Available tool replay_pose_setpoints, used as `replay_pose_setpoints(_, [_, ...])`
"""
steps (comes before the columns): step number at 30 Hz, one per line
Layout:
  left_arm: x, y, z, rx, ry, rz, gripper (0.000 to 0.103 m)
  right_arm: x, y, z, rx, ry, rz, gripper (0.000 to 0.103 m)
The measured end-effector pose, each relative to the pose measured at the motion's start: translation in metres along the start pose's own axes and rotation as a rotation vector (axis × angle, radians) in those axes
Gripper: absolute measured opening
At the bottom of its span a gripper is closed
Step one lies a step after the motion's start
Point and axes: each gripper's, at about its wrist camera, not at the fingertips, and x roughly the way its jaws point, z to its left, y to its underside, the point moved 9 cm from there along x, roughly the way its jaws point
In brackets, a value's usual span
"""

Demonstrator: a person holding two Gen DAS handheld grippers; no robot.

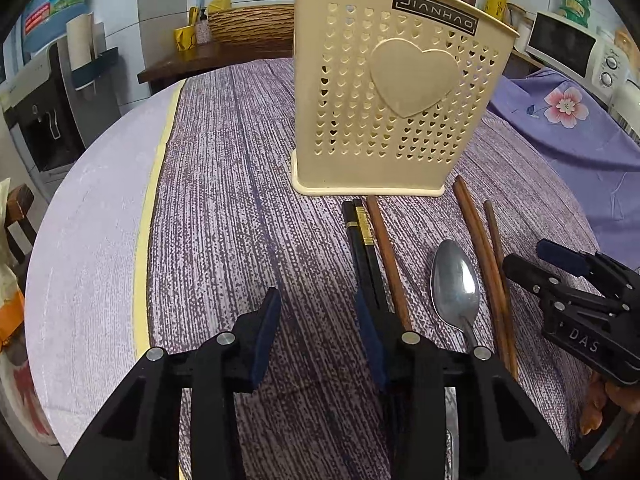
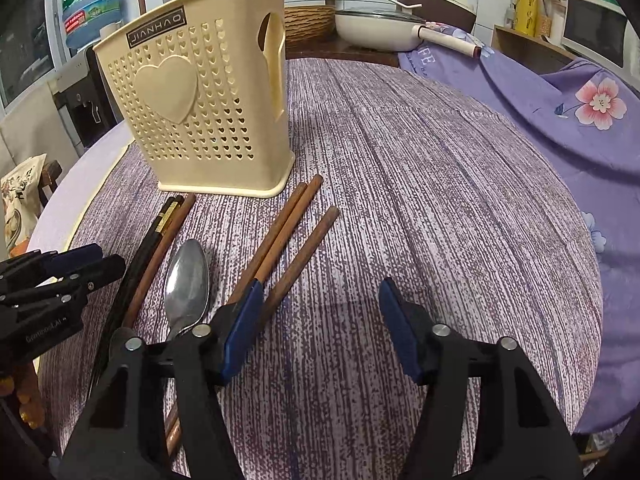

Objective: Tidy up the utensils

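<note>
My left tongs [image 1: 316, 332] are open with nothing between the fingers, and my right tongs [image 2: 320, 320] are open and empty too. All the utensils lie on the striped cloth [image 2: 420, 200] between the two tongs, so to the right of the left one and to the left of the right one. Their long axes run away from me, toward the holder. The black chopsticks [image 1: 362, 248] pass just beside my left tongs' right finger; the brown chopsticks [image 2: 276, 236] touch or nearly touch my right tongs' left finger. The spoon [image 2: 187, 280] lies in the middle, bowl pointing forward. Beyond the utensil tips stands the cream holder [image 1: 396, 92], upright. I judge the right tongs are nearer to the brown pair.
</note>
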Motion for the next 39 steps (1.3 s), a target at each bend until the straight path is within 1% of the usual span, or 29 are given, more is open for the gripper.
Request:
replay_pose_setpoints(3, [0.003,-0.001,-0.002,-0.005,0.0,0.005,0.034,0.003,-0.002,0.001,0.021,-0.006,0.01,0.049])
replay_pose_setpoints(10, [0.007,-0.005,-0.006,-0.007,-0.01,0.003,0.032,0.011,-0.007,0.006,0.016,0.006,0.027,0.043])
replay_pose_setpoints(18, [0.003,-0.009,-0.013,-0.033,0.058,-0.005,0.032,0.011,-0.008,0.006,0.022,0.003,0.023,0.043])
replay_pose_setpoints(21, [0.008,-0.009,-0.016,-0.006,0.023,-0.006,0.032,0.012,-0.008,0.006,0.022,0.005,0.022,0.042])
replay_pose_setpoints(23, [0.008,-0.01,-0.015,-0.013,0.023,-0.008,0.032,0.012,-0.008,0.007,0.022,0.005,0.022,0.041])
replay_pose_setpoints(26, [0.01,-0.011,-0.013,-0.006,0.008,-0.006,0.032,0.012,-0.01,0.007,0.024,0.001,0.025,0.037])
replay_pose_setpoints(29, [0.009,-0.011,-0.006,-0.002,-0.03,-0.007,0.032,0.012,-0.01,0.008,0.026,-0.006,0.026,0.035])
replay_pose_setpoints(33, [0.01,-0.014,-0.001,-0.011,-0.025,0.007,0.032,0.014,-0.013,0.006,0.052,-0.021,0.031,0.032])
replay_pose_setpoints(36, [0.016,-0.018,-0.004,-0.01,-0.036,0.021,0.032,0.017,-0.016,0.007,0.061,-0.023,0.034,0.029])
replay_pose_setpoints(39, [0.023,-0.024,-0.005,-0.005,-0.061,0.015,0.032,0.021,-0.021,0.008,0.069,-0.014,0.032,0.026])
